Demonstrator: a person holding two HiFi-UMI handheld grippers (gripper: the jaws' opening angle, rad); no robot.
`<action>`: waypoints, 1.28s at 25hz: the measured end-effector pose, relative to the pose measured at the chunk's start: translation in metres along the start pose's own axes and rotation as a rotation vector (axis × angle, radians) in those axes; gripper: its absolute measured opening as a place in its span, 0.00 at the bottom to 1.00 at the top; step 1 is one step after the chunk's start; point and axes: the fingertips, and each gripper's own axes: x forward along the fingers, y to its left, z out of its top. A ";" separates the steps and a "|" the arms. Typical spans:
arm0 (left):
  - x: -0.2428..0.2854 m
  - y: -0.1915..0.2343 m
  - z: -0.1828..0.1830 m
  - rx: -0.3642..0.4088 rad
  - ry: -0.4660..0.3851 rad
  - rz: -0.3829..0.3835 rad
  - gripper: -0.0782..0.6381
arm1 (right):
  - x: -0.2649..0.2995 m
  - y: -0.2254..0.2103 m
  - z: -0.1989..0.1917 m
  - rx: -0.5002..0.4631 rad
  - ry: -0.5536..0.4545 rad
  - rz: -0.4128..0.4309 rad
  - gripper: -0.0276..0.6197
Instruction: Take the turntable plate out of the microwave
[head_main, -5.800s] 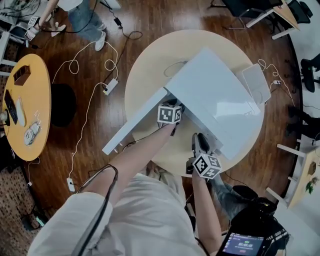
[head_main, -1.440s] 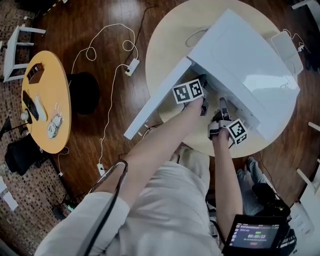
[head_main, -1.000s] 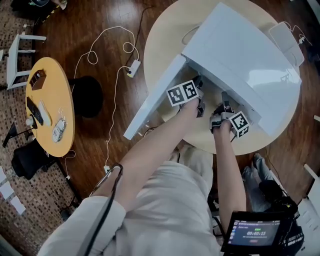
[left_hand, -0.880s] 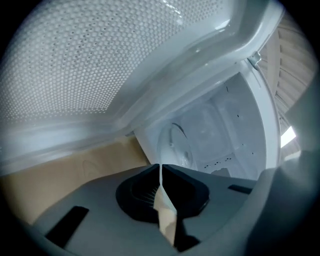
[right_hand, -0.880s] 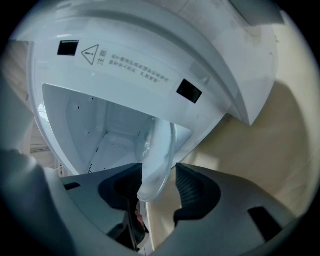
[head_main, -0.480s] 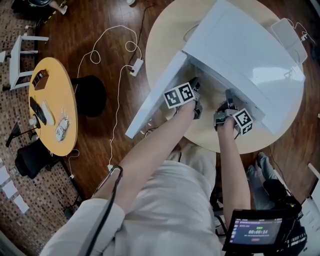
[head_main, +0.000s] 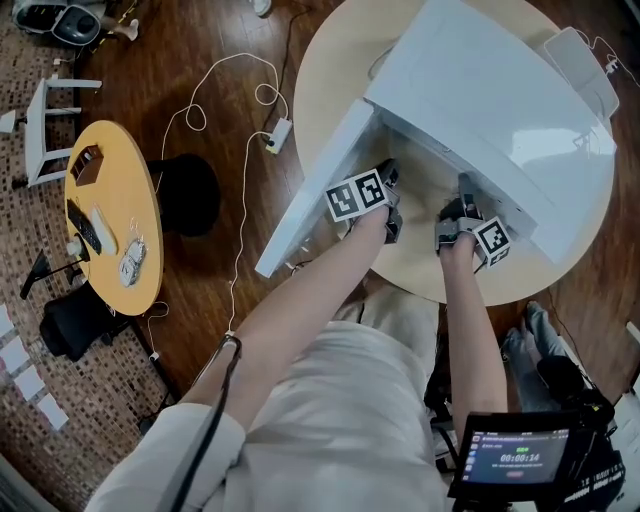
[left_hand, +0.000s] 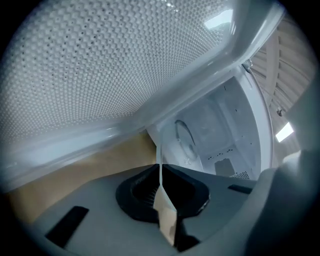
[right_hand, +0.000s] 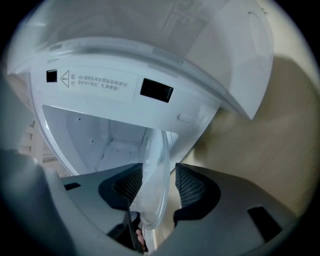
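Turntable plate sits edge-on right in front of you. Your right gripper is clamped on its thick rim and your left gripper is pinched tight on the thin opposite edge. The door is open and the plate is gripped, so what's left is drawing it clear of the microwave. Overhead, your hands hide the glass, and the cavity floor beyond is unclear.
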 end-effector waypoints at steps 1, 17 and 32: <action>-0.001 0.000 -0.001 0.003 0.002 0.002 0.15 | -0.001 0.000 0.001 0.002 -0.001 0.008 0.36; -0.008 -0.001 -0.012 0.064 0.016 0.015 0.15 | -0.009 -0.006 0.014 -0.012 -0.001 0.011 0.36; -0.017 -0.004 -0.016 0.078 0.001 0.017 0.14 | -0.010 -0.008 0.017 0.049 -0.023 0.030 0.31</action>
